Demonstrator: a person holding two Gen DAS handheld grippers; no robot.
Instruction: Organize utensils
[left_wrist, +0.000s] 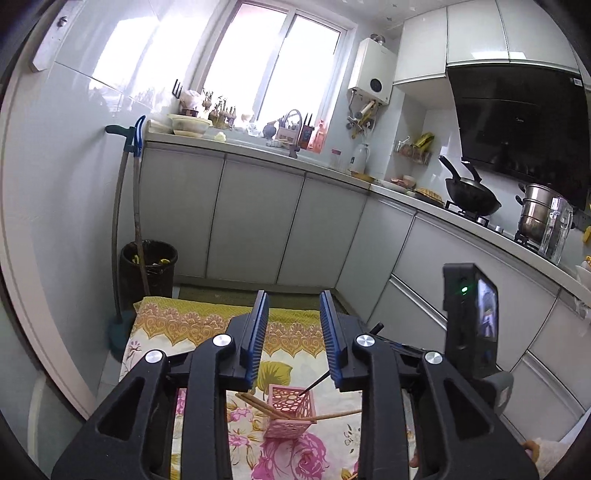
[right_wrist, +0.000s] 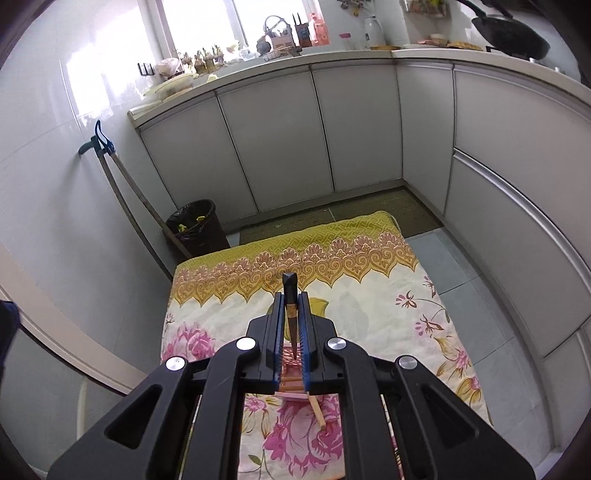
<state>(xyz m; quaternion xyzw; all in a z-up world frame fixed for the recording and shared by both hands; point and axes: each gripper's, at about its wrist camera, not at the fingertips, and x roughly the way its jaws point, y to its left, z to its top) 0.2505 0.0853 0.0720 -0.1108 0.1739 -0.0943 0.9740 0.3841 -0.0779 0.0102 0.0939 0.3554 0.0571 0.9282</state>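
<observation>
The right gripper (right_wrist: 291, 314) has its fingers closed on a dark chopstick (right_wrist: 290, 295), held steeply with its thick end sticking up past the fingertips and its thin tip pointing down toward the pink holder (left_wrist: 290, 410) below. In the left wrist view that tip seems to sit at or just inside the holder's open top, on its far right corner, though whether it has truly entered cannot be told. The holder, a perforated basket, stands on a floral cloth (right_wrist: 369, 317) spread over a low surface on the kitchen floor. Several wooden chopsticks (left_wrist: 258, 404) lie loosely across the holder's rim and onto the cloth beside it, not standing inside it. The left gripper (left_wrist: 293, 332) hangs above and a little nearer than the holder, its fingers open and holding nothing. The step in hand looks like dropping the dark chopstick into the holder. The next move likely calls for lowering it until the tip is well inside, then opening the fingers so it slides down; the sticks lying across the rim may block it, and the light holder could tip, so the free left gripper might steady it.
</observation>
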